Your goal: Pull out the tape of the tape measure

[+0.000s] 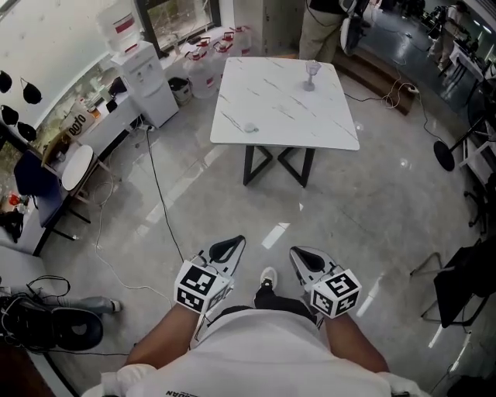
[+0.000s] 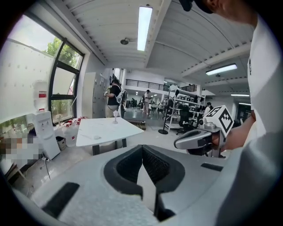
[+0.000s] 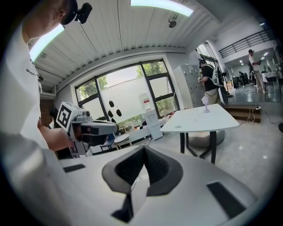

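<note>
A white marble-look table (image 1: 310, 116) stands a few steps ahead of me. Near its left front edge lies a small pale object (image 1: 249, 127), too small to identify; it also shows as a speck (image 2: 96, 137) in the left gripper view and as a speck (image 3: 177, 126) in the right gripper view. My left gripper (image 1: 238, 239) and right gripper (image 1: 295, 251) are held close to my waist, side by side over the floor and far from the table. Both point toward the table. Each gripper's jaws meet at the tips with nothing between them.
A stemmed glass (image 1: 311, 75) stands at the table's far side. A water dispenser (image 1: 147, 81) and water jugs (image 1: 209, 50) are at the back left. Cables (image 1: 159, 201) trail over the floor. A dark chair (image 1: 465, 287) is at the right, and a person (image 1: 325, 23) stands beyond the table.
</note>
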Action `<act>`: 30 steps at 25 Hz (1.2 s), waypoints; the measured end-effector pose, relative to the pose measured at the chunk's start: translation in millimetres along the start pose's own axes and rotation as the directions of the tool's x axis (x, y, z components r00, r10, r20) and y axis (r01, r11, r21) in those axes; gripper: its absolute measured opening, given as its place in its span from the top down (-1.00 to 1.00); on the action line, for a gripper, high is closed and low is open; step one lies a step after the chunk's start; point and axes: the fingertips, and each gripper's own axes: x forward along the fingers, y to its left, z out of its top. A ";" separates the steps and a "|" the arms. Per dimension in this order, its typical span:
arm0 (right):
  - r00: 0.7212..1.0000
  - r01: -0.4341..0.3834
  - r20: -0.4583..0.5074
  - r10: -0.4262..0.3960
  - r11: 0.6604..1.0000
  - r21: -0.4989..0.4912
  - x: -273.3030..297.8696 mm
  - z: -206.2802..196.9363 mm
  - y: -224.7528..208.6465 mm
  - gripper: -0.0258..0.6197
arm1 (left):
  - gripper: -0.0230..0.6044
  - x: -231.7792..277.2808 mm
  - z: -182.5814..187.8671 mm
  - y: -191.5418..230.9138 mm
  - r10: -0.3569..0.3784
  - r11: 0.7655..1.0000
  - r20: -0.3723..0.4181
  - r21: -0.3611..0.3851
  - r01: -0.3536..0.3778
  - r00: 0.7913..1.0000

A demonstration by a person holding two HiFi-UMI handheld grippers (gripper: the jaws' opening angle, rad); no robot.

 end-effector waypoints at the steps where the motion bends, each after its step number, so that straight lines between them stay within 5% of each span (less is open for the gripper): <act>1: 1.000 -0.002 0.008 0.002 1.000 -0.001 5.9 7.2 -10.8 0.90 | 0.91 10.6 7.9 5.5 0.002 1.000 0.006 0.007 -0.002 1.000; 5: 0.999 -0.021 0.026 0.021 1.000 -0.001 29.2 31.3 -39.3 0.91 | 0.91 42.6 28.1 25.7 0.007 0.999 0.000 0.037 -0.007 1.000; 14: 0.998 -0.055 0.024 0.055 0.998 -0.006 67.9 70.6 -86.5 0.90 | 0.91 82.8 48.2 67.5 0.072 0.997 -0.008 -0.016 -0.072 0.997; 30: 0.999 -0.050 -0.005 0.050 0.999 -0.010 113.7 93.6 -129.4 0.91 | 0.91 135.5 60.9 113.0 0.048 0.998 -0.028 -0.045 -0.049 0.998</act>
